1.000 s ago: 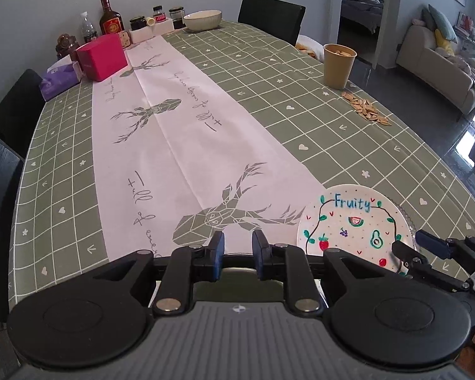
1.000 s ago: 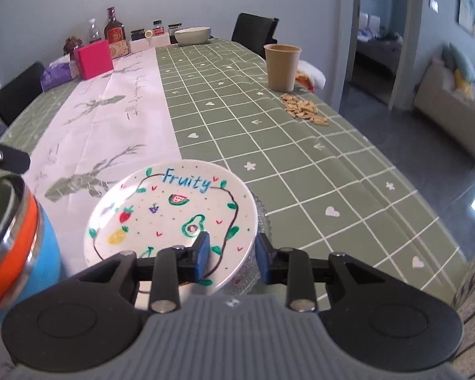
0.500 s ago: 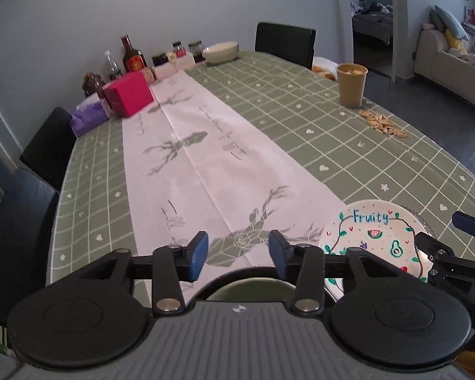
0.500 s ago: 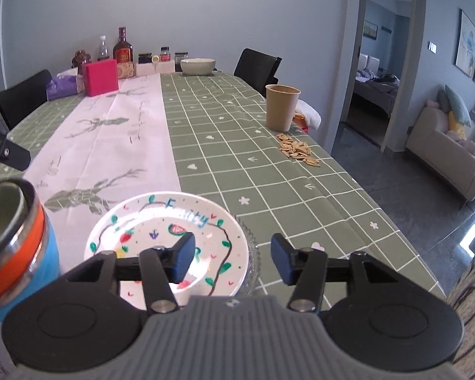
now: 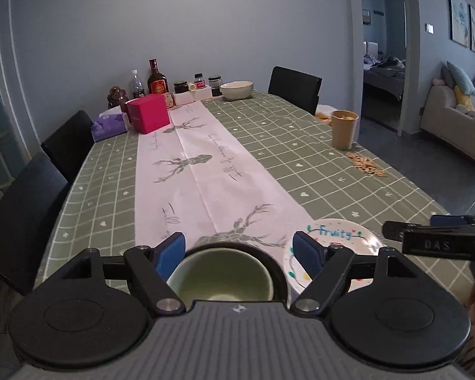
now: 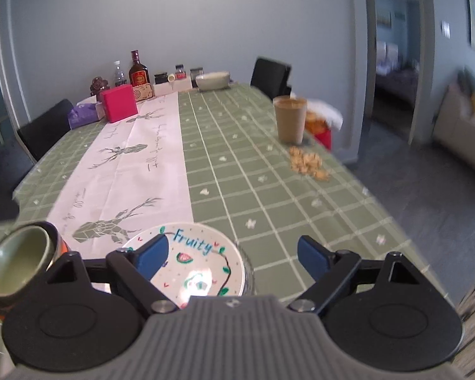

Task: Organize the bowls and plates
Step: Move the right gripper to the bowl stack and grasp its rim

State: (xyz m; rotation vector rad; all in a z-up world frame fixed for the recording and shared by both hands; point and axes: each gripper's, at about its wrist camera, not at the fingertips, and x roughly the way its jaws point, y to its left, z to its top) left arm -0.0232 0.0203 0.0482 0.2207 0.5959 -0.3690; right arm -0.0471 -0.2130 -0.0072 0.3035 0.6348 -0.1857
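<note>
Two pairs of tongs are in our hands, and both are opening. Our left tongs [image 5: 239, 251] stand spread, their ribbed blue pads [image 5: 169, 253] either side of a cup [image 5: 221, 277] without pressing it; the cup sits just below and between them, round, pale green and glossy inside, dark at the rim. Our right tongs [image 6: 231, 258] are spread too, over the near edge of the plate [image 6: 193, 259], with no pad touching it.

That plate is round, white and glazed, painted with fruit, a leafy vine and the word "Fruity". It lies flat on the desk [image 5: 300, 145], just right of the left tongs [image 5: 335, 237].

A soft green checked cloth covers the desk, and a smooth white runner [image 5: 202, 171] printed with stags goes straight ahead from the left tongs. Far ahead of both tongs stand a pink box [image 5: 148, 117], a brown glass bottle [image 5: 157, 79] and a pale, rounded bowl [image 5: 237, 90]. Ahead and right stands a tan beaker [image 5: 344, 128] with a scatter of seeds [image 5: 365, 164] in front.

Only the right view shows the cup's outside [image 6: 19, 266]: a steel lip and an orange band, at the left of the tongs. Only the left view shows the right tongs from the side [image 5: 433, 239], black, beside the plate. It is sharp; the right view is blurred.
</note>
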